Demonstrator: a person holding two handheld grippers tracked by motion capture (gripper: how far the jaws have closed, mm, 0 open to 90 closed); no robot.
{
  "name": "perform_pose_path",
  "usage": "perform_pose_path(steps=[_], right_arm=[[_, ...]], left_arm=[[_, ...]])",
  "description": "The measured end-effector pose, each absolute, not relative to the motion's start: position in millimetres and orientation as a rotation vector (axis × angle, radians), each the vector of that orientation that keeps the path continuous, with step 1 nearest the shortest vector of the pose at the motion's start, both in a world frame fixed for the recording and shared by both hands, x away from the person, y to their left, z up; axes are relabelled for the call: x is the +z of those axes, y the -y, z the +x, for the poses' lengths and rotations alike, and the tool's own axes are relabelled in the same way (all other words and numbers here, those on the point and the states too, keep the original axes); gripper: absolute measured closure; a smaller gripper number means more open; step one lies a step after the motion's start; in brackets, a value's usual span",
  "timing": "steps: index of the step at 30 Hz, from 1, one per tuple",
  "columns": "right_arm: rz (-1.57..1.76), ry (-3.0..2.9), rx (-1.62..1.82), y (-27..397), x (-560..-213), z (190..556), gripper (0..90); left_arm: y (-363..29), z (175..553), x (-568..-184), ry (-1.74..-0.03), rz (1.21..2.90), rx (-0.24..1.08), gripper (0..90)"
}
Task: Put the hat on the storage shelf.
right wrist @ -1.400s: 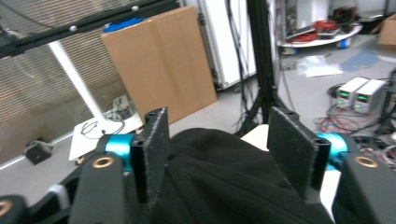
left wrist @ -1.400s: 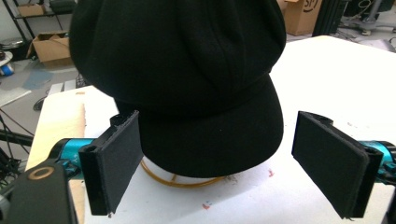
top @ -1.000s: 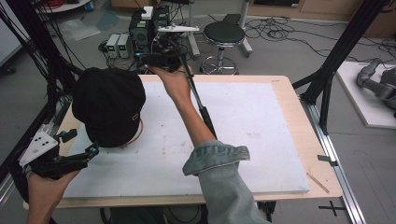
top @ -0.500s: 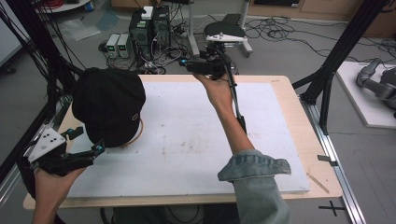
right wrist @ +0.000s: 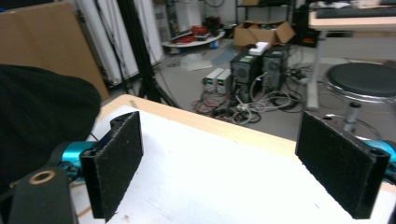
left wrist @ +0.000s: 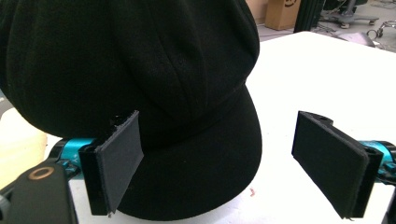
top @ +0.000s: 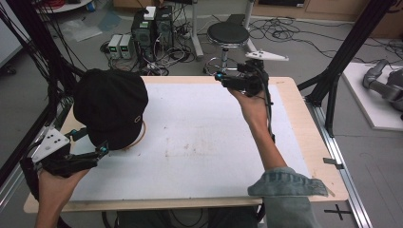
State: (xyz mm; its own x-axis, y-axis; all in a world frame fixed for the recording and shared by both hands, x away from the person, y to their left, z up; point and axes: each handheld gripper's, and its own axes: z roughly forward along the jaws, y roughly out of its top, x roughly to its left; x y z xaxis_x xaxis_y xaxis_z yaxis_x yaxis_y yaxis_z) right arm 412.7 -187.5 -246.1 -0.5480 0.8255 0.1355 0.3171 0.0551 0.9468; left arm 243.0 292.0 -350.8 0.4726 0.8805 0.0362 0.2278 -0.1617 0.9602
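Black cap is seen from the high view sitting on the white table, right in front of the left gripper, whose tips are just beside its lower edge. The right gripper is held up well apart from the cap, near the table's far edge.

From the left gripper view, the cap's brim is found between the wide-open jaws, close to the left pad; nothing is squeezed.

From the right gripper view, the jaws have just been opening and are spread wide with nothing between them; the cap is off to the left of them.
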Motion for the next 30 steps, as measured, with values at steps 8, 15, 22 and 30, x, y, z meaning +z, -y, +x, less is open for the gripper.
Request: perform_pose_path(steps=[8,15,22,30], right_arm=[[1.201,-1.841,1.462,238,-267,385,12.1],[1.269,-1.799,1.441,275,-294,358,10.7],[1.310,-1.785,1.413,294,-330,325,10.4],[1.322,-1.794,1.370,301,-361,300,10.4]], left_arm=[[-290,246,-352,-0.966,1.670,0.773,16.6],[-286,247,-353,-0.961,1.675,0.767,16.7],[-284,249,-353,-0.961,1.682,0.766,16.6],[-282,251,-354,-0.958,1.680,0.763,16.6]])
